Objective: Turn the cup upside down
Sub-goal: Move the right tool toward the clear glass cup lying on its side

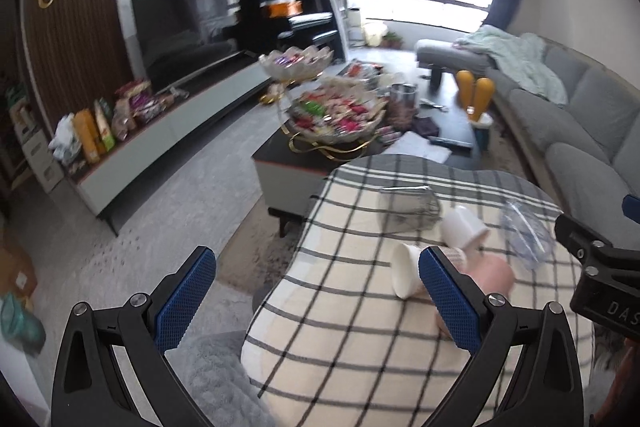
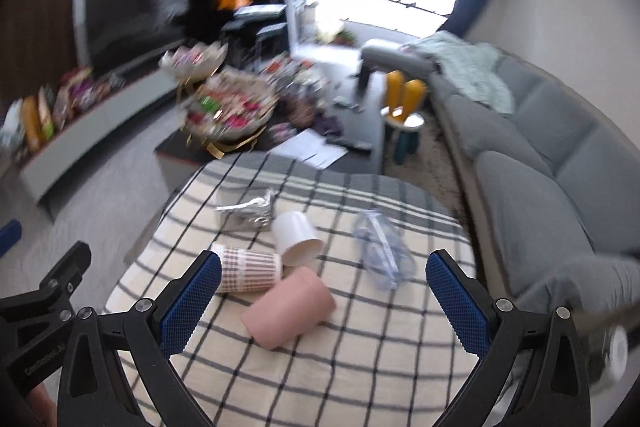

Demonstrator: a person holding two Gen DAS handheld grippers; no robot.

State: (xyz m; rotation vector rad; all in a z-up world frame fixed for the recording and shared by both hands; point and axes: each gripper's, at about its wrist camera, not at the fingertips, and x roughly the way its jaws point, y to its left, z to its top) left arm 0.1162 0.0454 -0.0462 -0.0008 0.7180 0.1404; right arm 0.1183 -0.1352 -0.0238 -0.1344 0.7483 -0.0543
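Observation:
Three paper cups lie on their sides on a checked tablecloth (image 2: 320, 367): a pink cup (image 2: 290, 307), a patterned brown-and-white cup (image 2: 250, 269) and a white cup (image 2: 296, 235). My right gripper (image 2: 322, 291) is open and empty, above and in front of the pink cup. My left gripper (image 1: 316, 285) is open and empty at the table's left edge; its right finger (image 1: 448, 299) hides part of the patterned cup (image 1: 406, 273). The white cup (image 1: 464, 227) and pink cup (image 1: 494, 273) lie beyond it.
A crumpled foil bag (image 2: 248, 209) and a clear plastic bag (image 2: 382, 253) lie on the cloth behind the cups. Beyond are a cluttered coffee table (image 2: 280, 131) with snack baskets, a grey sofa (image 2: 540, 163) on the right and a TV unit (image 1: 180, 115) on the left.

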